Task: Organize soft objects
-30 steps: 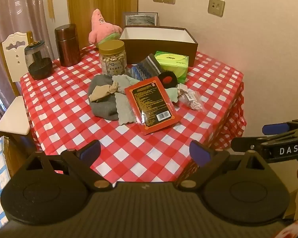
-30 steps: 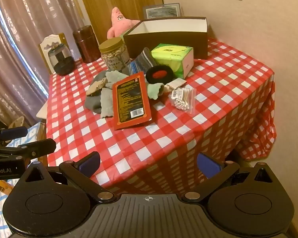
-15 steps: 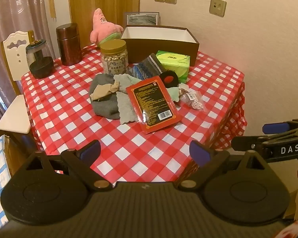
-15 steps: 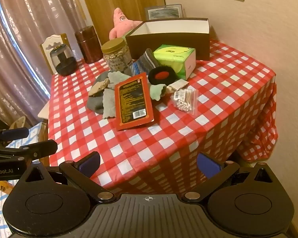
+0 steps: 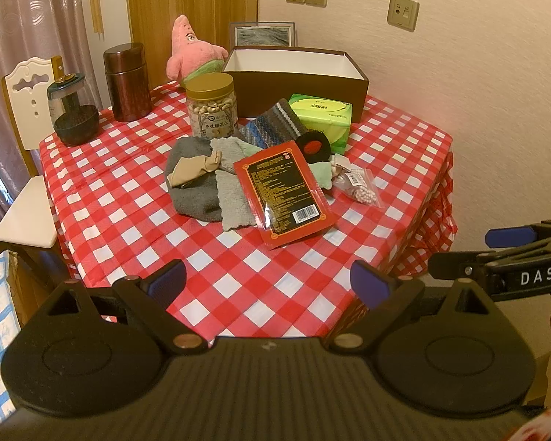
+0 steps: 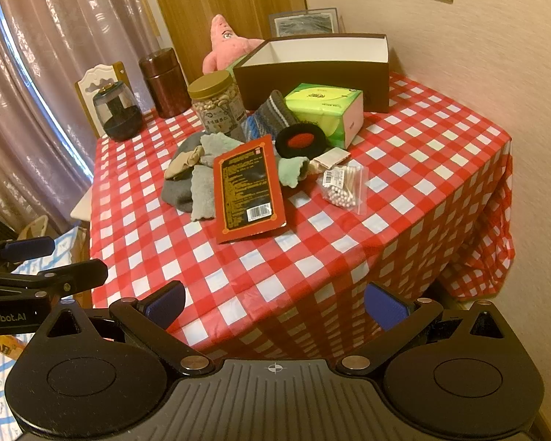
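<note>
both claws hang off the near edge of the bench (image 5: 103,198), each spread wide and holding nothing: the left claw (image 5: 267,282) at the bottom of its frame, the right claw (image 6: 274,304) likewise. the soft things sit heaped mid-frame, straight ahead and well apart from either claw: a grey cloth (image 5: 193,194), a beige stocking (image 5: 194,167), a striped sock (image 5: 275,123). the red packet (image 5: 284,193) lies over part of the pile, its long axis running toward the claws. the open box (image 5: 301,90) waits behind. the left claw looks slightly nearer the cloths.
</note>
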`<state>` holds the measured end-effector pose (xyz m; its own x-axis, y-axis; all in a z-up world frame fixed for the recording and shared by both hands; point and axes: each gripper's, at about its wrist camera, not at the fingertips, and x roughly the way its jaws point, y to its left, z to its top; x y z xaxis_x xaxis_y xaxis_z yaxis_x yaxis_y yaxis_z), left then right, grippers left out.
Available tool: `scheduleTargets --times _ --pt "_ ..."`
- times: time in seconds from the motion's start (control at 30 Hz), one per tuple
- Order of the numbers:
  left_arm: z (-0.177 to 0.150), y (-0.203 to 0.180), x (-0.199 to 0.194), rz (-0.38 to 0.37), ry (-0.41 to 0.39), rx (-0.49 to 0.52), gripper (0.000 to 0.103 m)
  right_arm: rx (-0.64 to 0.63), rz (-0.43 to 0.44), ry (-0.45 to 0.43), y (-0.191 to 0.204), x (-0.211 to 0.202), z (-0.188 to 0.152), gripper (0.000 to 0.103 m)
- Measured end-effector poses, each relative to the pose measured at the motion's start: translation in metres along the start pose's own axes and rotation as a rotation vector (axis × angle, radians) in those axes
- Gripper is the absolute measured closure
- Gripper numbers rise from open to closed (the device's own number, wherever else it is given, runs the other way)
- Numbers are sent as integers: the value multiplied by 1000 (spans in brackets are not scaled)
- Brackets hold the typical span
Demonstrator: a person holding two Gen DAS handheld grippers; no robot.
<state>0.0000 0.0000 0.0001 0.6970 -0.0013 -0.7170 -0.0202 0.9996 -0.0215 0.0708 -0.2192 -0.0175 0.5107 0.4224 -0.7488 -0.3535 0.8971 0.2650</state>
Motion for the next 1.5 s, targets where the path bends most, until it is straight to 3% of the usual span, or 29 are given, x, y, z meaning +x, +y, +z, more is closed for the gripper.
scheduleTargets --times 1.5 --pt "0 0 0 -1 5 -1 8 0 1 0 2 6 3 0"
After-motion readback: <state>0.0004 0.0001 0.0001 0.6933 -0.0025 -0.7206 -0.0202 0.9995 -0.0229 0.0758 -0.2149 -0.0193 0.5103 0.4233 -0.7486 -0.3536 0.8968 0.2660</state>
